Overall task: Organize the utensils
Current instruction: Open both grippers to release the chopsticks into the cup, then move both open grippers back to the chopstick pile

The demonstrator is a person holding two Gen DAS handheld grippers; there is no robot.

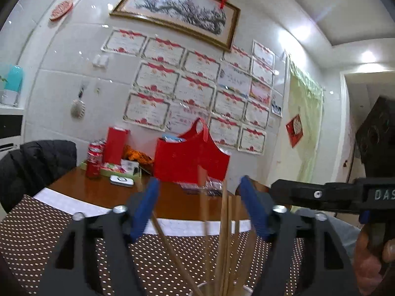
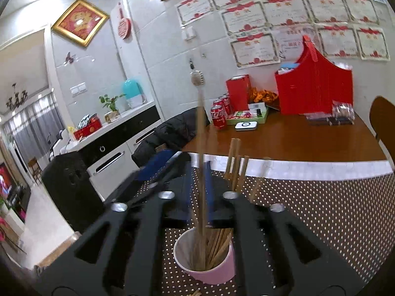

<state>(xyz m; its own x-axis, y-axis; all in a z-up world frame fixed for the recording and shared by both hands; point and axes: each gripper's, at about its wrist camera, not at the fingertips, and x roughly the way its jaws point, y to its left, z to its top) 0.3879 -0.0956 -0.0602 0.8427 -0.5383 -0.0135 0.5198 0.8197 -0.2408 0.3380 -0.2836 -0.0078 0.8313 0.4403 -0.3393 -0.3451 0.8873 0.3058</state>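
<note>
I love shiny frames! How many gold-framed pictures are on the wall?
2: the wide tree painting above the certificates, the small red picture to its left. Others may be hidden.

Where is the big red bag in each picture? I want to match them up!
Left wrist view: the red bag stands in the middle, on the far side of the table, just above the gripper's blue fingers.
Right wrist view: the red bag is at upper right, by the wall.
Shared landmark: the red soda cans, left of the bag in both.
</note>
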